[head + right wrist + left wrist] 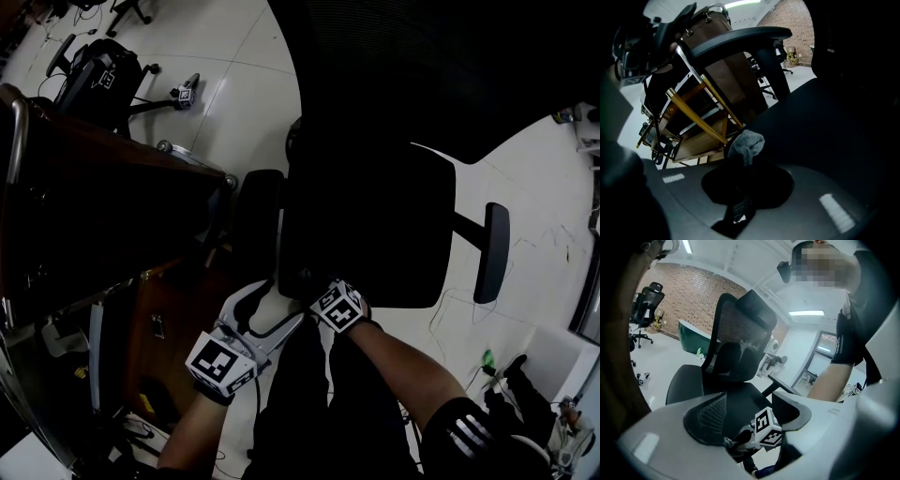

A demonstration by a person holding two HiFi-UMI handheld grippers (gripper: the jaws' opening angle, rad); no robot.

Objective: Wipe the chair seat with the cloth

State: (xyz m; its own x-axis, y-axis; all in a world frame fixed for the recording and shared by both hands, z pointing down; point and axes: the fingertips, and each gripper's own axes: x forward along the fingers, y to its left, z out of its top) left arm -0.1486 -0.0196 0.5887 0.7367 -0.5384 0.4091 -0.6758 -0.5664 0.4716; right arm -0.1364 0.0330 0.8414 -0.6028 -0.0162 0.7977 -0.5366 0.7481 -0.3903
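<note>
Black seat point(375, 225) is wide open ahead of the right gripper point(317, 292) and its cloth point(746, 144). The left armrest point(255, 220) and right armrest point(493, 253) fence the sides, and the backrest point(422, 84) closes the far end. A brown wooden unit point(94, 216) crowds in beside the left armrest. The floor point(548, 187) to the right is open.

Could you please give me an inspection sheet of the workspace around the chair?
Surface: black chair seat, bare.
Job's things: grey cloth, clamped in the right hand-held gripper near the seat's edge.
Clutter: nothing seen on the seat.
Grippers: left hand-held gripper open, empty; right shut on the cloth.
Cables: dark cables beside the wooden desk.
Surroundings: tiled floor, second office chair, brick wall.
</note>
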